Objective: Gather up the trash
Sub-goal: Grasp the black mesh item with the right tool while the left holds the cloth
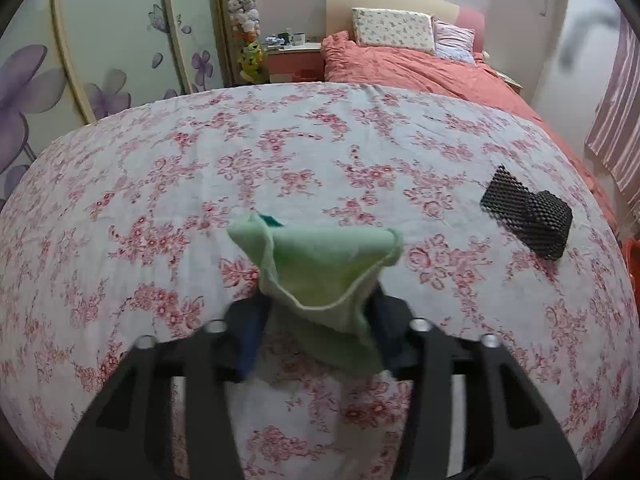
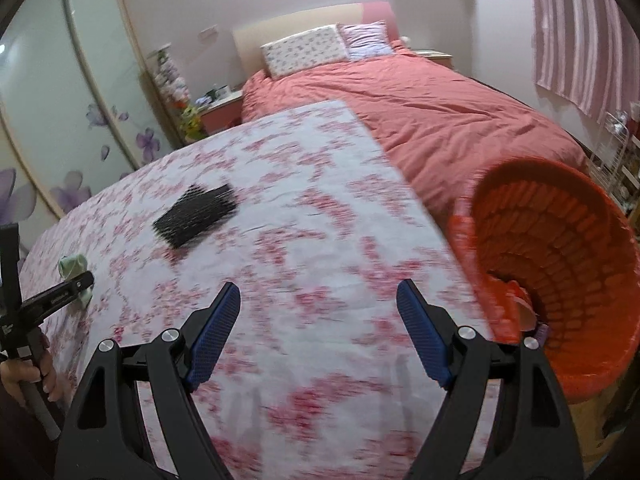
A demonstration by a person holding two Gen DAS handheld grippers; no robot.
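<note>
A pale green cloth (image 1: 320,256) hangs bunched between the fingers of my left gripper (image 1: 318,304), which is shut on it just above the floral tablecloth (image 1: 180,168). In the right wrist view the same cloth (image 2: 70,264) shows at the tip of the left gripper (image 2: 82,282), far left. A black mesh foam sleeve (image 1: 528,216) lies on the table to the right of the left gripper, also visible (image 2: 196,212) ahead-left of my right gripper (image 2: 318,292). The right gripper is open with nothing between its blue pads (image 2: 216,328). An orange trash basket (image 2: 560,240) stands at the table's right edge, with some scraps inside.
A bed with a coral duvet (image 2: 440,120) and pillows (image 2: 304,50) lies beyond the table. A wardrobe with purple flower doors (image 1: 100,60) stands on the left and a nightstand (image 1: 294,60) beside the bed. A person's hand (image 2: 24,376) grips the left tool's handle.
</note>
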